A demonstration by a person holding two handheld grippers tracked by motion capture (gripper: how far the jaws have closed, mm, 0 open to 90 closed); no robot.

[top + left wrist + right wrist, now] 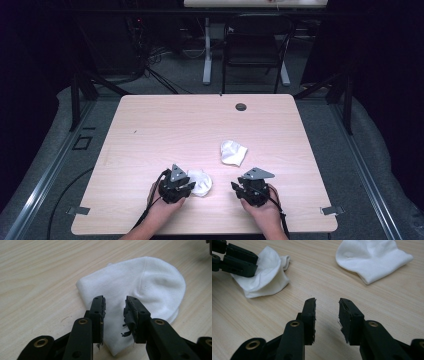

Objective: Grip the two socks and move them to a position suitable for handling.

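Two white socks lie on the light wooden table (pixel 165 120). One crumpled sock (pixel 202 183) (pixel 150 282) (pixel 269 277) is near the front, and my left gripper (pixel 190 187) (pixel 114 303) hovers over its near edge. Its jaws stand apart with the cloth below and between them, and the pads do not press on it. The left gripper (pixel 249 262) also appears at the upper left of the right gripper view, over the sock. The other sock (pixel 233 152) (pixel 372 257) lies flatter toward the middle. My right gripper (pixel 239 186) (pixel 327 303) is open above bare wood, short of that sock.
A round grommet hole (pixel 241 106) sits near the table's far edge. Behind the table stand a dark chair (pixel 252 47) and a desk leg on grey carpet. The person's hands come in at the front edge.
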